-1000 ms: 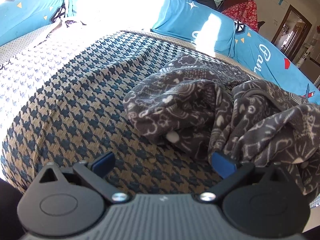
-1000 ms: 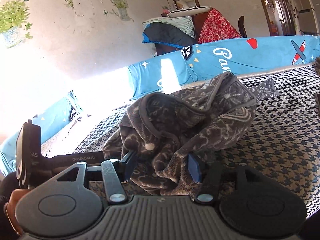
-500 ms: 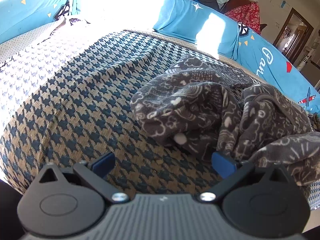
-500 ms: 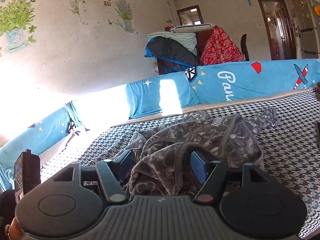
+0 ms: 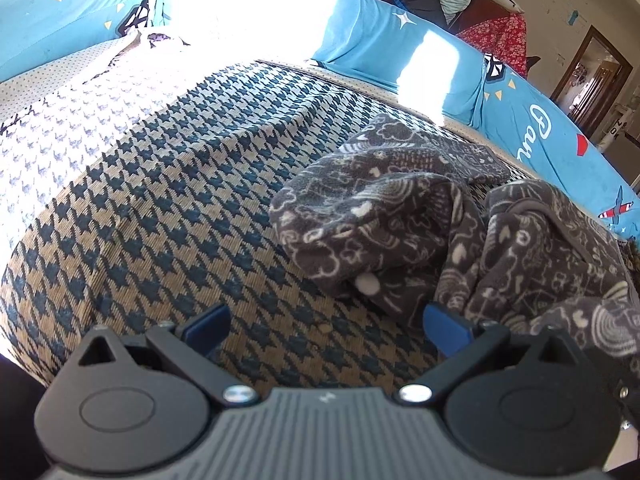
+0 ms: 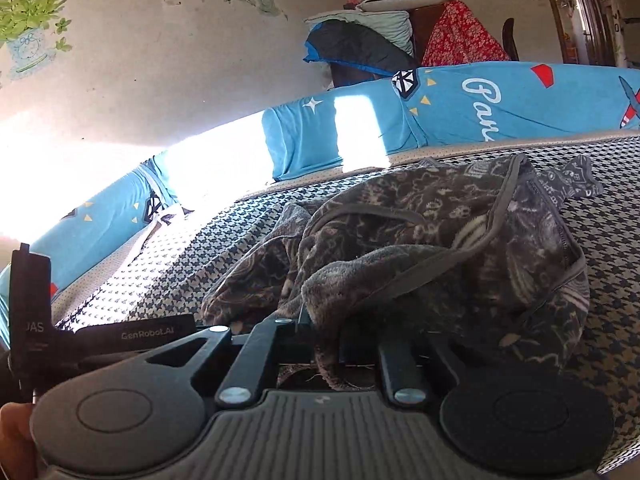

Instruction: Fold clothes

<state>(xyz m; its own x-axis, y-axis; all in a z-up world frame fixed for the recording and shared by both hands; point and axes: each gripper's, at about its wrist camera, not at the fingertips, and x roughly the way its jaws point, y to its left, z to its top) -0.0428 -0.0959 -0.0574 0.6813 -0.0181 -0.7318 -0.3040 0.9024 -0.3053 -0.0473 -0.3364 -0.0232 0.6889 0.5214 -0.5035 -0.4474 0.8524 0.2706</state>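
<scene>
A soft grey fleece garment with pale swirly drawings (image 5: 420, 216) is seen lying in a crumpled heap on a bed cover woven in dark blue and tan houndstooth checks (image 5: 168, 200). The heap sits toward the far right part of the cover in the left wrist view, close to the long bright blue cushions with white stars and letters (image 5: 400, 48) that run along the back edge. The left gripper (image 5: 326, 326) is held low over the cover with its two blue pads spread wide apart. Nothing is held between them. The right-hand blue pad (image 5: 446, 326) is just beside the near edge of the grey garment, and whether it touches the cloth cannot be told. In the right wrist view the right gripper (image 6: 326, 344) is seen pushed into the near edge of the same garment (image 6: 460, 248). Its jaws have just been closing, and a thick fold of the grey fleece is pinched between them. The fingertips are hidden by the cloth. A grey trim band is seen along the garment's edges. A cream wall with plant stickers (image 6: 36, 20) is seen behind the cushions.
</scene>
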